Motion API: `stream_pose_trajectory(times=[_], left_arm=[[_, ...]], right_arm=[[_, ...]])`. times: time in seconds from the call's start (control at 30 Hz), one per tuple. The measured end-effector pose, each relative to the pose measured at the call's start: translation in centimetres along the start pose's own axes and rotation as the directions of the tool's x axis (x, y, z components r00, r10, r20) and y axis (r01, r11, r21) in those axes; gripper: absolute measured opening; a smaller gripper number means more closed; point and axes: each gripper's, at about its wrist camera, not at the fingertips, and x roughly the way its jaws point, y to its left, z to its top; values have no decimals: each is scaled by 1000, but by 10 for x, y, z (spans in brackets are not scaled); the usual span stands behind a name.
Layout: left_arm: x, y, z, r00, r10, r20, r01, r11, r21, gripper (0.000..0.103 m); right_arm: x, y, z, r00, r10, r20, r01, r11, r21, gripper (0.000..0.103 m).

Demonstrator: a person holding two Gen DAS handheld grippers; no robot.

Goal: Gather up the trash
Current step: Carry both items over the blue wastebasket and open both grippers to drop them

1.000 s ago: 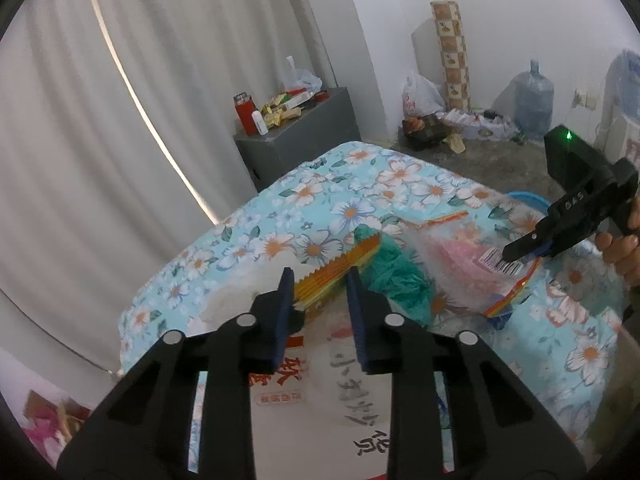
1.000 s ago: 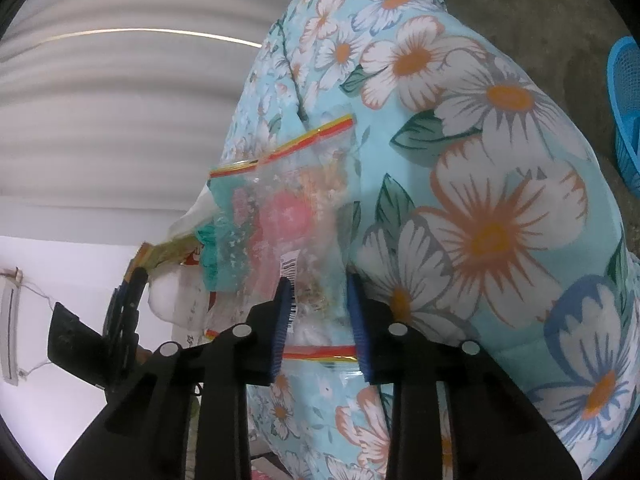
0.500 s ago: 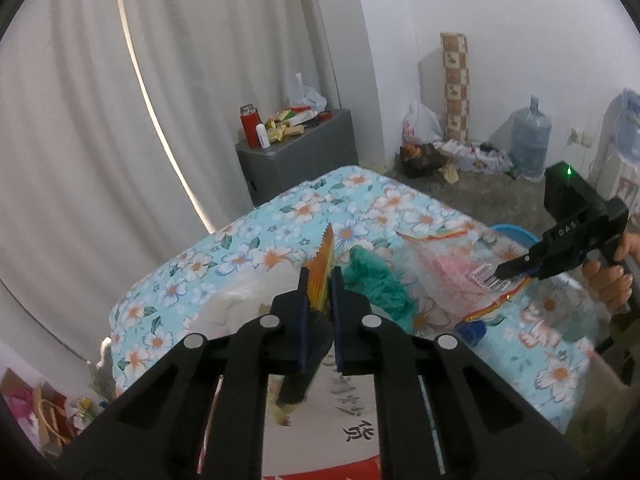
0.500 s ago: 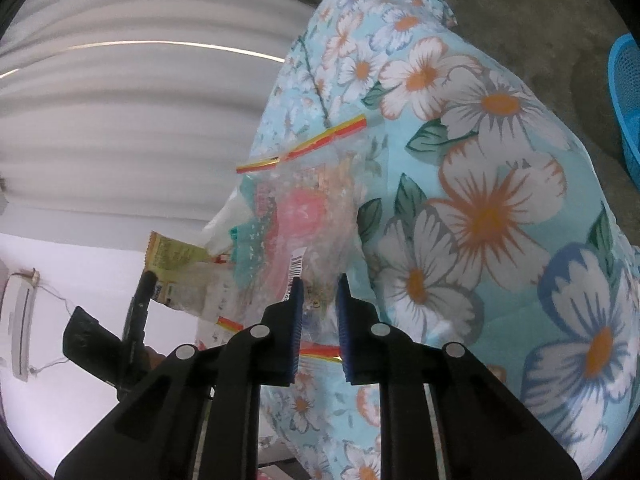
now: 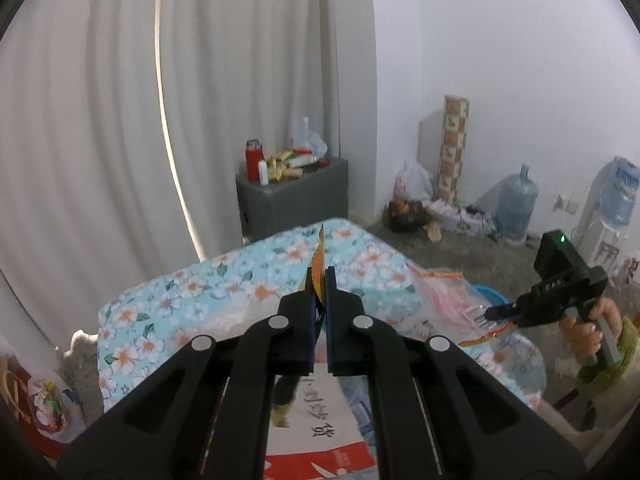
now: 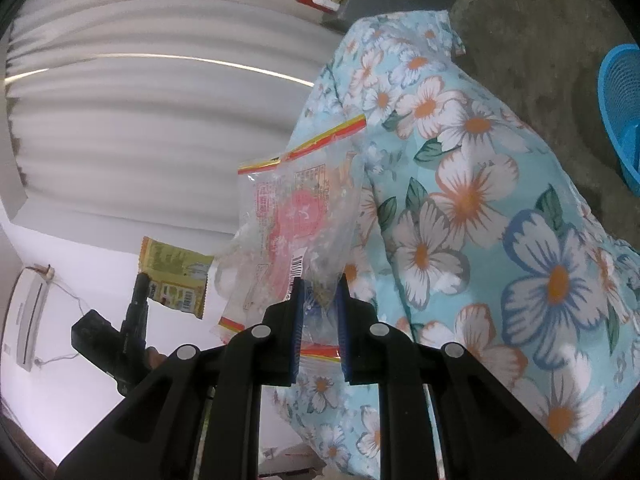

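Floral cloth [image 5: 248, 280] covers table before white curtain [image 5: 100, 120].

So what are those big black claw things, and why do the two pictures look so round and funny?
They are not robot arms. A person holds one hand-held gripper in each hand, like big tongs, and each carries a little wide-eyed camera that bends the picture round.

One picture looks along the left hand-held gripper. It is shut on a yellow snack wrapper, seen edge-on. Over at the side you can see the person's hand holding the other gripper.

The other picture looks along the right hand-held gripper. It is pinching a clear plastic bag with pink print and red-yellow strips. There the same wrapper shows flat.

Below is a blue flowery cloth with a printed white bag on it, and a blue basket on the floor.
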Motion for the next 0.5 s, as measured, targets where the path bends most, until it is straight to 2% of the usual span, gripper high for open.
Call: stream_pose_trajectory(times=[0.23, 0.5], left_arm=[[-29, -16, 3, 994, -43, 103, 49, 997, -59, 2], [-20, -45, 10, 987, -132, 91, 142, 984, -110, 2]], right_arm=[[-25, 0, -16, 998, 18, 58, -19, 1000, 13, 15], [-55, -8, -24, 990, 55, 130, -59, 998, 24, 15]])
